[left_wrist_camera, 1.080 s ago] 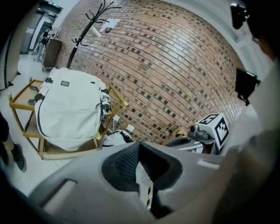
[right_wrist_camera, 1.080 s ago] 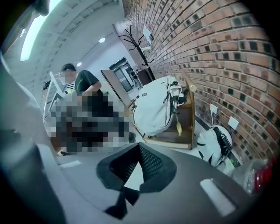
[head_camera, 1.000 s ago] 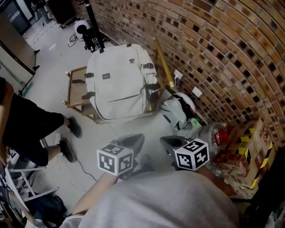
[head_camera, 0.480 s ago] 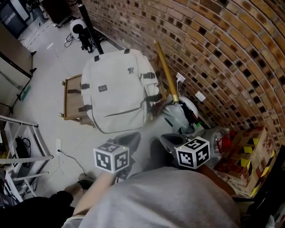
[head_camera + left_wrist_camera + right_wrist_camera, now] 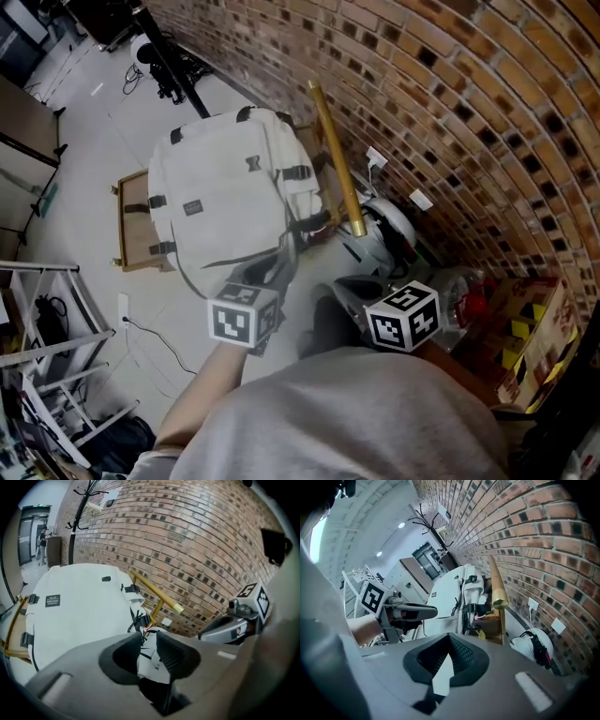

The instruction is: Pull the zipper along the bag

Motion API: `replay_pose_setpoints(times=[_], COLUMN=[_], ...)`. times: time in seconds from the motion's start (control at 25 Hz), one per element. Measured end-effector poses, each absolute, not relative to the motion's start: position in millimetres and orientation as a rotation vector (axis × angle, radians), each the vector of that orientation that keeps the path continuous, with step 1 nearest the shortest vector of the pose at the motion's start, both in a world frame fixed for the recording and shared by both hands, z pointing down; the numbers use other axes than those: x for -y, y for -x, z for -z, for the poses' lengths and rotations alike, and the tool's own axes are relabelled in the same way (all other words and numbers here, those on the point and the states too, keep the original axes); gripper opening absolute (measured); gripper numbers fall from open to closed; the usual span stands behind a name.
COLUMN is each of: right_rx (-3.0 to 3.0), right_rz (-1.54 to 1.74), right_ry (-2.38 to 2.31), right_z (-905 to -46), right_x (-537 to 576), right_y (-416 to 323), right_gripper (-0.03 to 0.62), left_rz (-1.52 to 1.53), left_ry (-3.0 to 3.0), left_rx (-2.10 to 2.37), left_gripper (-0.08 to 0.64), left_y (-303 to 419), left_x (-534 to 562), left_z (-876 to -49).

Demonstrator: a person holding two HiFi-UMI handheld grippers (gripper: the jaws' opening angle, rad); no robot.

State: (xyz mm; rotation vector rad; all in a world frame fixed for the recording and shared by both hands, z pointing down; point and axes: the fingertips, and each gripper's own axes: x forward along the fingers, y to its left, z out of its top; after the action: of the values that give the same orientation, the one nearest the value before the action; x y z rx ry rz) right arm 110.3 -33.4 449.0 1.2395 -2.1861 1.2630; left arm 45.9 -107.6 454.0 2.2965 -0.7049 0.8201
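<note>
A white backpack [image 5: 225,183] stands upright on a low wooden frame [image 5: 129,225] beside the brick wall, with black strap buckles down its right side. It also fills the left of the left gripper view, where the backpack [image 5: 77,604] shows a small dark label. My left gripper [image 5: 279,262] reaches to the bag's lower right corner. Its jaws are opening, and the left gripper [image 5: 149,637] has nothing between them. My right gripper [image 5: 352,292] hangs back, nearer my body. The right gripper [image 5: 449,638] is shut and empty, its tips together, with the backpack [image 5: 450,590] ahead of it.
A gold-coloured pole [image 5: 330,155] leans on the brick wall just right of the bag. A white helmet [image 5: 386,230] lies on the floor below it, and cardboard boxes [image 5: 525,328] stand at the right. A metal rack [image 5: 47,319] and a cable [image 5: 150,333] are at the left, a tripod [image 5: 164,61] behind.
My left gripper has moved forward from beside the right one to the bag's lower corner. The head view has swung, and the person in black at the left has gone from view.
</note>
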Motion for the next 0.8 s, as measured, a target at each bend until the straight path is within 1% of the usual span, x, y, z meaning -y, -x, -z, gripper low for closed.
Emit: replay_pose_setpoints(times=[0.12,0.24,0.6,0.64,0.68,0.76,0.8], right_rx=[2.167,2.151,2.121,2.120,2.117,2.110,2.107], right_rz=[-1.288,-1.316,-1.369,-1.371,-1.374,-1.382,-1.385], right_ry=[-1.233,-1.219,-1.220,-1.223,-1.227,-1.236,-1.240], right_z=[-456,-463,-478,-479,-479,-481,-481], right_x=[33,31,22,22,21,20,20], right_y=[-117,-122,-134,-135,-136,-139,-140], right_gripper=[-0.002,-0.002,-0.002,-0.002,-0.002,-0.002,-0.002], left_rz=[-0.900,-1.012,-1.163,-1.184,-1.204,-1.221,-1.217], left_ry=[-2.287,-2.326,-2.343,-2.342,-2.338,-2.321,-2.312], left_rx=[0.753,0.795,0.918,0.942,0.970,1.015,1.024], left_gripper=[0.139,0.161,0.161,0.158,0.141,0.083,0.068], left_y=[-54,-63,-74,-74,-73,-69,-68], left_x=[125,142,163,165,168,173,174], left_z=[-471,-490,-517,-520,-521,-524,-524])
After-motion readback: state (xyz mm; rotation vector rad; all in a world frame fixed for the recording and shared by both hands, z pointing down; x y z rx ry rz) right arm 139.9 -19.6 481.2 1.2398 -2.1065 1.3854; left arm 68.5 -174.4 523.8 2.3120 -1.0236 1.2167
